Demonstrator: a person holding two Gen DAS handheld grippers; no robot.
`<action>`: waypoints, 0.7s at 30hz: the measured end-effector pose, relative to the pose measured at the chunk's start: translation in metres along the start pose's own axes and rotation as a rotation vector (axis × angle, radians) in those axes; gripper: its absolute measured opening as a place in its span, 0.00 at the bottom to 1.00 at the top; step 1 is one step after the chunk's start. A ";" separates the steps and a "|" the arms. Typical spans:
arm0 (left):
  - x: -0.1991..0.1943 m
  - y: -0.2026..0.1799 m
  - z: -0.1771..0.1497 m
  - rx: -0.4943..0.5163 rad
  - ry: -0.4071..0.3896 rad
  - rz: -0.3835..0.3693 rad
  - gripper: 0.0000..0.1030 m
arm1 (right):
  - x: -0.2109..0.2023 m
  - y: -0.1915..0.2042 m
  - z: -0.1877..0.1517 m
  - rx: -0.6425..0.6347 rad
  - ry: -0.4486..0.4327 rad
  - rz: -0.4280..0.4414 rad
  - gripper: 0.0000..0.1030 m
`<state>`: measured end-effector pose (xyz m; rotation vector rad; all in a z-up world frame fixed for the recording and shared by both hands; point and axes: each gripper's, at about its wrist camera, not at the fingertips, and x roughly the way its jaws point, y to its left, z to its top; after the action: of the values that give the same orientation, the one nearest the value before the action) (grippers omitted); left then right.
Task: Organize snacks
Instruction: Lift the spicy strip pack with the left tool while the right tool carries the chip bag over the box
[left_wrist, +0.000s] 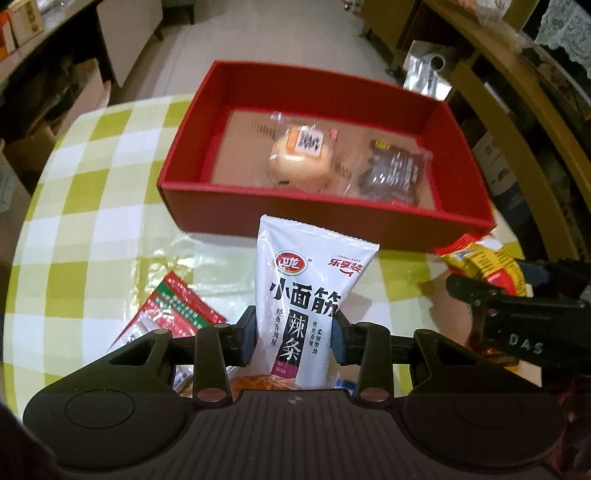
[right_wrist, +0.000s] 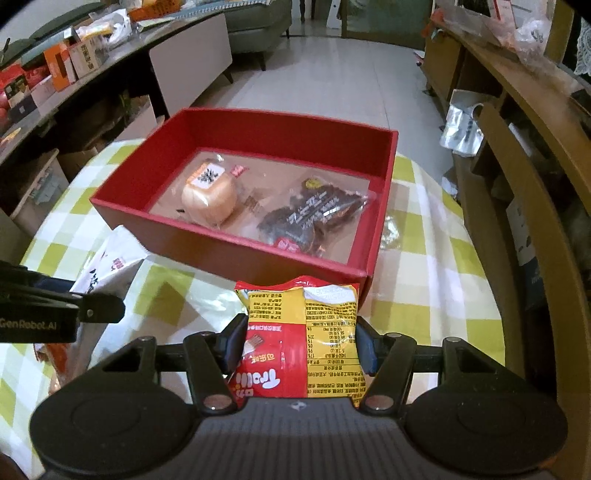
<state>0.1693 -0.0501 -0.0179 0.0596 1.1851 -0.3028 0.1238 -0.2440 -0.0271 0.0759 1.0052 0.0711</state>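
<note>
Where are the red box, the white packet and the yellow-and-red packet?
Red box (left_wrist: 295, 210): left wrist view, its near outer wall.
White packet (left_wrist: 310, 280): left wrist view, middle of its printed front.
Yellow-and-red packet (right_wrist: 306, 332): right wrist view, middle of its printed face.

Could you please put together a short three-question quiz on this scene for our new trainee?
1. True or false: the red box is empty.
2. Which gripper holds the white spicy-strip packet: A left, B right, C neither?
3. What lies beside the wrapped bun in the box?

Key: 1 false, two snacks lie inside. 2 A; the left gripper is shut on it, while the right gripper grips the red-and-yellow packet. 3 A dark snack packet.
</note>
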 end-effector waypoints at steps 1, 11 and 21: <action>-0.001 -0.001 0.002 -0.003 -0.007 -0.004 0.46 | -0.002 0.000 0.001 0.003 -0.007 0.003 0.65; -0.016 -0.006 0.013 -0.015 -0.063 -0.037 0.46 | -0.024 -0.001 0.015 0.025 -0.084 0.031 0.65; -0.028 -0.017 0.026 0.009 -0.138 0.001 0.46 | -0.025 0.002 0.027 0.025 -0.120 0.023 0.66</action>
<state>0.1792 -0.0663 0.0193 0.0469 1.0472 -0.3069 0.1334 -0.2448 0.0090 0.1131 0.8856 0.0743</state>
